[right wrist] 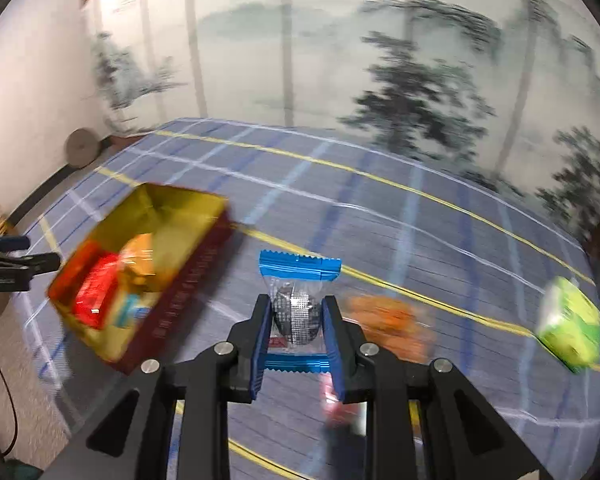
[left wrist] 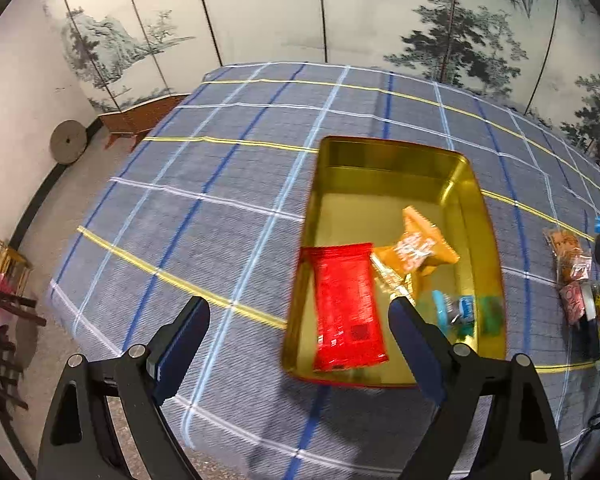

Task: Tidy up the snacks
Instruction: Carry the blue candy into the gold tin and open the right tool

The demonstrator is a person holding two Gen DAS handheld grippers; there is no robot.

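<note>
On the checked tablecloth (left wrist: 228, 208), the gold tin (left wrist: 484, 216) already holds several snacks, including a red packet (left wrist: 348, 304). Others wait outside: green box (right wrist: 572, 332), orange packet (right wrist: 392, 324). The right gripper (right wrist: 297, 340) clamps a blue-edged candy (right wrist: 298, 304) above the cloth; the left gripper (left wrist: 300, 344) is apart, empty.

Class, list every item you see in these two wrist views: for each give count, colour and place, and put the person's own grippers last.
tin box: 1, gold inside, dark red outside, on the tablecloth
red packet: 1, red, in the tin box
orange packets: about 2, orange, in the tin box
blue-green snacks: several, blurred, near corner of the tin box
loose snacks: a few, orange and pink, on the cloth right of the box
green packet: 1, green, far right on the cloth
tablecloth: 1, grey-blue check
painted screen: 1, behind the table
blue-edged snack: 1, silver and blue, between the right gripper's fingers
left gripper: open, near the box
right gripper: shut on the snack
</note>
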